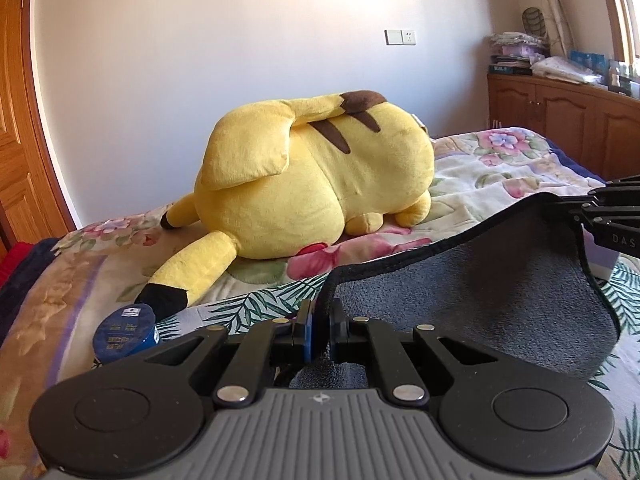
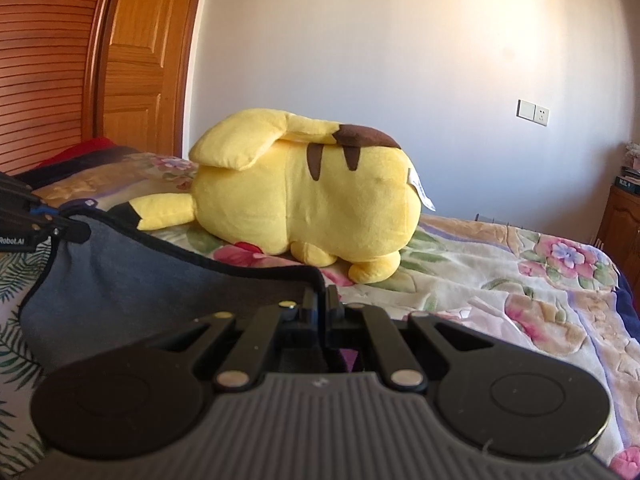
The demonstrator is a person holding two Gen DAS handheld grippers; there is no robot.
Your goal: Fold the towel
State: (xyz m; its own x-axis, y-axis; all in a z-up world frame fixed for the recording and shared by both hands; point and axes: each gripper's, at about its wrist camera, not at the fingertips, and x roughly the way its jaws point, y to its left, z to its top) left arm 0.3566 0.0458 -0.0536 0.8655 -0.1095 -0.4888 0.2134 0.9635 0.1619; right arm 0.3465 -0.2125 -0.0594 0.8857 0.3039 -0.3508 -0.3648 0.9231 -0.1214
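Low in both frames, the left gripper (image 1: 321, 322) and right gripper (image 2: 324, 308) each pinch a corner of the soft, limp grey towel (image 1: 480, 292), sagging between them above the floral bedspread (image 2: 520, 280).

Light: we see bright daylight, warm patch on the wall (image 2: 500, 20).
Glare: washed-out window edge (image 1: 632, 8).
Distortion: door frame (image 1: 36, 92) bows; corners vignette dark.
Focus: sharp throughout.
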